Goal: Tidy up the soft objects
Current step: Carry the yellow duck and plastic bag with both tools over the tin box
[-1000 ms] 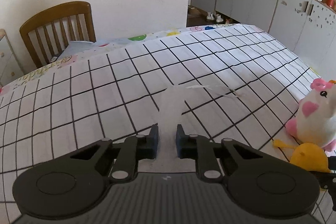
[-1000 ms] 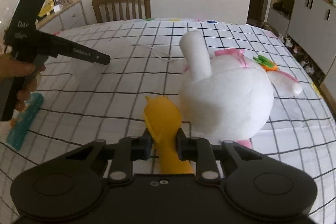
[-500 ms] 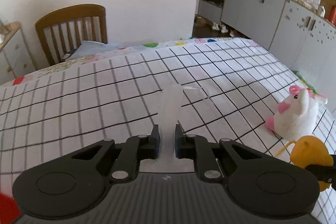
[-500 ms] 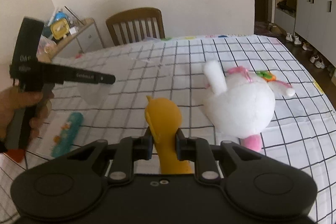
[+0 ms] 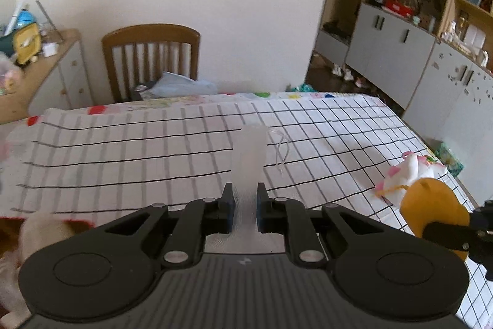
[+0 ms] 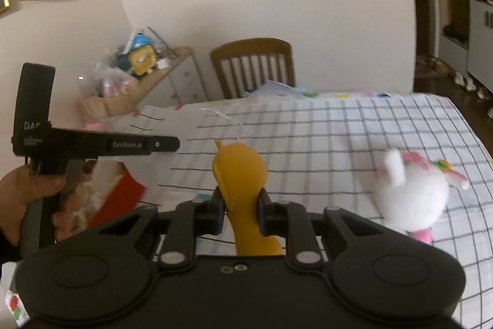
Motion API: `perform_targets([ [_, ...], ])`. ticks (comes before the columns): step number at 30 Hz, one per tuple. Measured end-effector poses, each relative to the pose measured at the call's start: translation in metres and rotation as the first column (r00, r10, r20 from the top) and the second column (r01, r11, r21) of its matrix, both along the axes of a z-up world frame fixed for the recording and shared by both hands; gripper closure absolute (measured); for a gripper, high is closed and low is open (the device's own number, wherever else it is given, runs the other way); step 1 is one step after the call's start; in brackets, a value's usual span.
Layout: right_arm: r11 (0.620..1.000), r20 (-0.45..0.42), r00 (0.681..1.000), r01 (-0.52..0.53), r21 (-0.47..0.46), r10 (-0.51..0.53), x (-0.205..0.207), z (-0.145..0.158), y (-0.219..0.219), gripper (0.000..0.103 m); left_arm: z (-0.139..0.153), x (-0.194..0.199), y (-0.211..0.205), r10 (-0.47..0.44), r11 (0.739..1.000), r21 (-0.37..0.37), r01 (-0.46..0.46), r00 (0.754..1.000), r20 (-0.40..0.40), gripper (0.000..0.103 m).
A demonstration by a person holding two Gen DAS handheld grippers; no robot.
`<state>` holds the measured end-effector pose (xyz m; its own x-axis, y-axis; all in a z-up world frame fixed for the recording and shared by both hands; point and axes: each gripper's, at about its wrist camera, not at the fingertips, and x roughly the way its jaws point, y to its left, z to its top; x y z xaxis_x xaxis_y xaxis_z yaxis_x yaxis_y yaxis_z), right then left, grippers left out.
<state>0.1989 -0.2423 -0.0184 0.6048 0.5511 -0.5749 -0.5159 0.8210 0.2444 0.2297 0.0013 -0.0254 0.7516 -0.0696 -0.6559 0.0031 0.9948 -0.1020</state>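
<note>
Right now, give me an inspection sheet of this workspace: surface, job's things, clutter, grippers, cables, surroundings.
Surface: table under a white checked cloth.
Job's things: translucent mesh bag with a white drawstring, lifted; yellow plush toy, lifted; white plush rabbit lying on the cloth near its right edge.
Clutter: red item at the left edge, blurred; cannot tell what it is.
Grippers: left gripper shut on the mesh bag; right gripper shut on the yellow plush toy.
Cables: nothing seen.
Surroundings: wooden chair at the far end of the table, side cabinet piled with toys, grey cupboards, shoes on the floor.
</note>
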Motion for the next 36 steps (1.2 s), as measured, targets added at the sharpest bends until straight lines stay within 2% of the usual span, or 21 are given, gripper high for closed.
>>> perform_targets([
  [9, 0.993, 0.025, 0.993, -0.118, 0.027, 0.117, -0.016, 0.021, 0.056, 0.084, 0.021, -0.054, 0.047, 0.097, 0.995, -0.011, -0.097, 0.995, 0.009, 0.090],
  [18, 0.974, 0.023, 0.975, -0.222, 0.041, 0.221, -0.032, 0.035, 0.119, 0.084, 0.027, -0.098, 0.097, 0.186, 0.983, -0.005, -0.186, 0.983, 0.005, 0.090],
  [28, 0.956, -0.018, 0.957, -0.289, 0.047, 0.290, -0.033, 0.031, 0.186, 0.083, 0.016, -0.127, 0.157, 0.287, 0.958, -0.005, -0.287, 0.958, -0.028, 0.090],
  [36, 0.943, -0.053, 0.941, -0.333, 0.010, 0.333, -0.028, 0.012, 0.238, 0.083, -0.004, -0.136, 0.194, 0.347, 0.938, 0.019, -0.347, 0.935, -0.074, 0.090],
])
